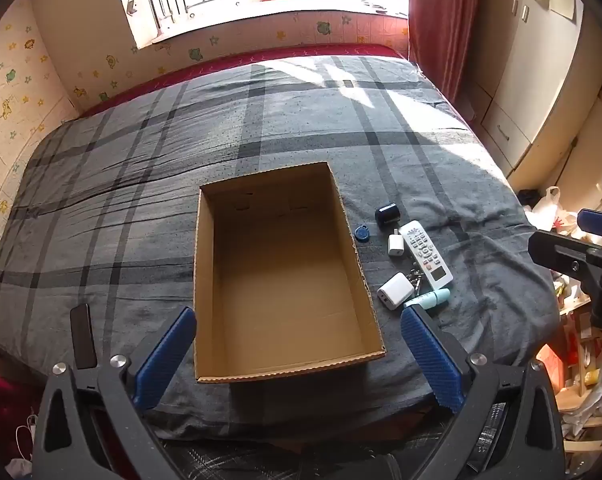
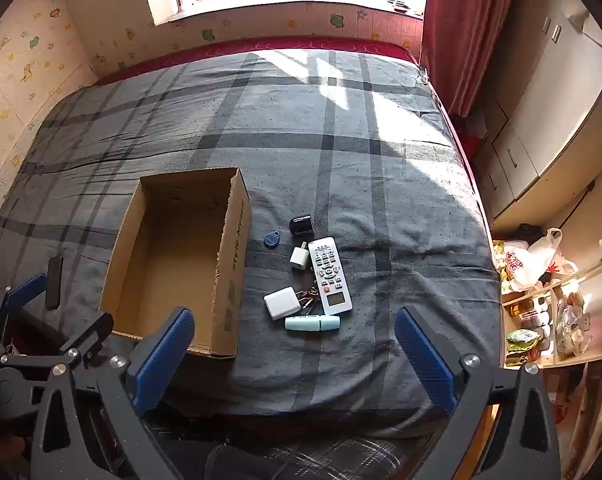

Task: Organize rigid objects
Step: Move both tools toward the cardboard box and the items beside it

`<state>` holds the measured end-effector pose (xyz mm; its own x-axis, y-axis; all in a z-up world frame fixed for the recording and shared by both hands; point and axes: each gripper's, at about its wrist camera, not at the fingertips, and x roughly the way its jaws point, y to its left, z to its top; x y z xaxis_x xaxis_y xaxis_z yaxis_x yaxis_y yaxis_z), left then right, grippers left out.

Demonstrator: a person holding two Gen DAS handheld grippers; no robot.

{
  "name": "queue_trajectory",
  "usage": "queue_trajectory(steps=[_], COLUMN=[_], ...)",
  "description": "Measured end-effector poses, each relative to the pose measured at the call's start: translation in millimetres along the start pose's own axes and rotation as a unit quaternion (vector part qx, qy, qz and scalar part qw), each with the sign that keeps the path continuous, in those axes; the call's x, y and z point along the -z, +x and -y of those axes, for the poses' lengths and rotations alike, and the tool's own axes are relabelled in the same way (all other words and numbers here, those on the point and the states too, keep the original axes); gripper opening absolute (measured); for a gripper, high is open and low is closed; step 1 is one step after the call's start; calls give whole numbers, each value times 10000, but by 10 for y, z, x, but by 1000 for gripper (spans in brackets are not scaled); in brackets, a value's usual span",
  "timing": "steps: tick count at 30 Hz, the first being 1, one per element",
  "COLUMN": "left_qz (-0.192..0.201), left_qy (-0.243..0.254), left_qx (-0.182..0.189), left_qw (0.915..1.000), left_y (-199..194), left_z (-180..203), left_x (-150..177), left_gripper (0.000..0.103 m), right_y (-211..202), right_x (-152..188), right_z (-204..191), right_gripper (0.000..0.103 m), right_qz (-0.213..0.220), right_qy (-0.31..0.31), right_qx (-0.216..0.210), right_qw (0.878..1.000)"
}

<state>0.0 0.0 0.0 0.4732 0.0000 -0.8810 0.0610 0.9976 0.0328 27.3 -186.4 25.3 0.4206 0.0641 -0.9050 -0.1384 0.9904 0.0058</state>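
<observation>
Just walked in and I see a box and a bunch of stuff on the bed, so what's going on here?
A person holds a gripper in each hand over the bed. Both the left gripper and the right gripper are open and hold nothing. The cardboard box is empty. To its right lie a remote, two white chargers, keys, a blue tag, a mint tube and a dark round item. Nothing has gone in yet.

One box (image 2: 227,280), two chargers (image 2: 280,303), one remote (image 2: 329,276), one fob (image 2: 272,238).
</observation>
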Motion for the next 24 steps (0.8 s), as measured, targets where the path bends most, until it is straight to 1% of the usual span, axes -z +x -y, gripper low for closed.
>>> queue_trajectory(steps=[4,5,17,24], left_qz=[26,37,67,170], left_qy=[29,86,123,163], left_qx=[43,-85,-140,-193], left_qw=[10000,9999,9998,9995], left_y=[2,-1,31,-59], left_z=[-27,1,14,11], left_x=[-8,-6,13,3], left_gripper=[103,103,103,103], right_y=[-3,-3,-22,-13], right_x=[-6,-7,-27,-16], right_z=[5,5,17,34], right_gripper=[102,102,102,102], right_qz=[26,27,32,62], right_qy=[-19,-28,-4,8], right_qx=[61,51,-2,-14], right_qw=[10000,10000,10000,10000])
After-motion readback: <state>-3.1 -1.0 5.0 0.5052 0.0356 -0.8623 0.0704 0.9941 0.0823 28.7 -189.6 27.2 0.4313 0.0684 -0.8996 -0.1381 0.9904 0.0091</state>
